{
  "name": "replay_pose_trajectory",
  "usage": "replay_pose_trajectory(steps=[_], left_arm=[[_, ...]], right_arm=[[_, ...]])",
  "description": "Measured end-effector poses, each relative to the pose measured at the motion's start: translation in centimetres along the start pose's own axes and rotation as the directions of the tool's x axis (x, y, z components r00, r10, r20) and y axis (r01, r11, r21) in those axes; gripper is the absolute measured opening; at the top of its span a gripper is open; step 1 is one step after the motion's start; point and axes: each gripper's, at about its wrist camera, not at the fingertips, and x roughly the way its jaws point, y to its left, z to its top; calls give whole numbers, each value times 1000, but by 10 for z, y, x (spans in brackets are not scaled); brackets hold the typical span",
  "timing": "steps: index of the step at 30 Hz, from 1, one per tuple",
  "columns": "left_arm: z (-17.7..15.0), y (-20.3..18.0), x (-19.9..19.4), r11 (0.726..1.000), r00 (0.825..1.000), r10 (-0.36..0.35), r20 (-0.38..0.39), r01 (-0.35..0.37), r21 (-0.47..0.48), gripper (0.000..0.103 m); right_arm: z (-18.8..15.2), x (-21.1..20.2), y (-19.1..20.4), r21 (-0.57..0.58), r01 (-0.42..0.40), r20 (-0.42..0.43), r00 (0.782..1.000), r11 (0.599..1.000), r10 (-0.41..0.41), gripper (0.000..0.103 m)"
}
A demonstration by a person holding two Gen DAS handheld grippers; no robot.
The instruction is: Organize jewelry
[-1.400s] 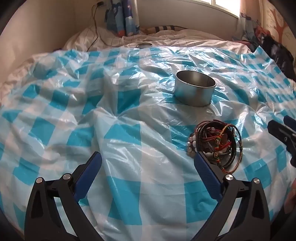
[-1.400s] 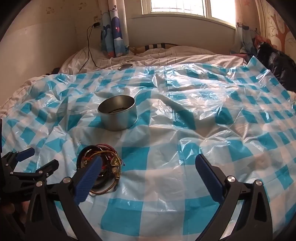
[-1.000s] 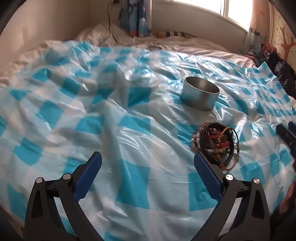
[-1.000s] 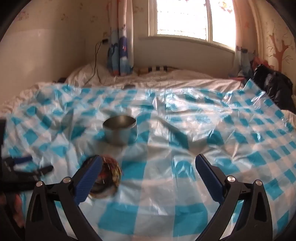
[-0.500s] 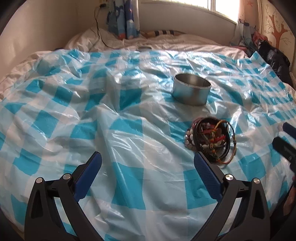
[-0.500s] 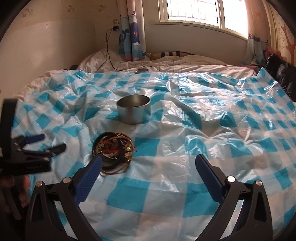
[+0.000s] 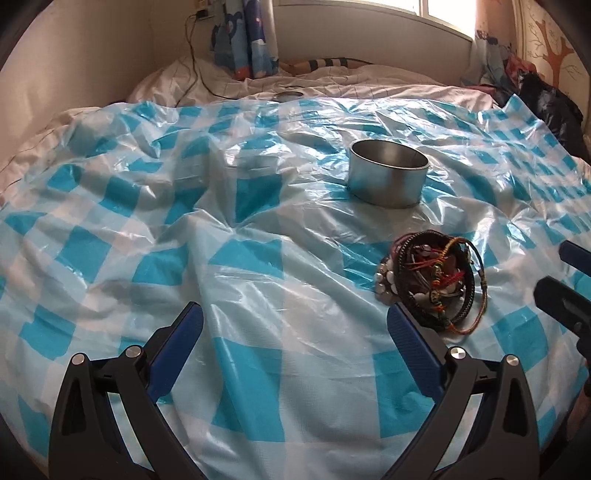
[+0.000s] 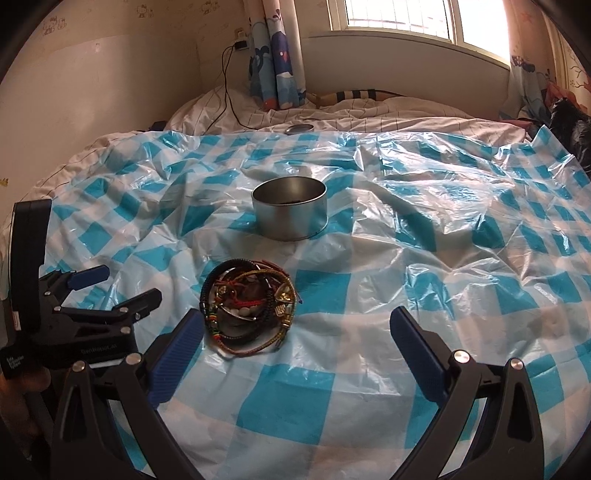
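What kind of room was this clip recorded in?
Most likely a bedroom, perhaps a child's. The work surface is a bed, with white striped bedding showing beyond the blue-checked plastic sheet. A cartoon-print curtain hangs by the window, and a charger cable trails from a wall socket.
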Motion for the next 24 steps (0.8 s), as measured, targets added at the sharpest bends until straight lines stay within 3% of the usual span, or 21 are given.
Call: replay_pose_trajectory(steps=[24], left_arm=[[2,-3,3,1000,1000,-16,0,16,8,96]], right_arm=[[1,11,2,27,-35,-20,999,999,36,97]])
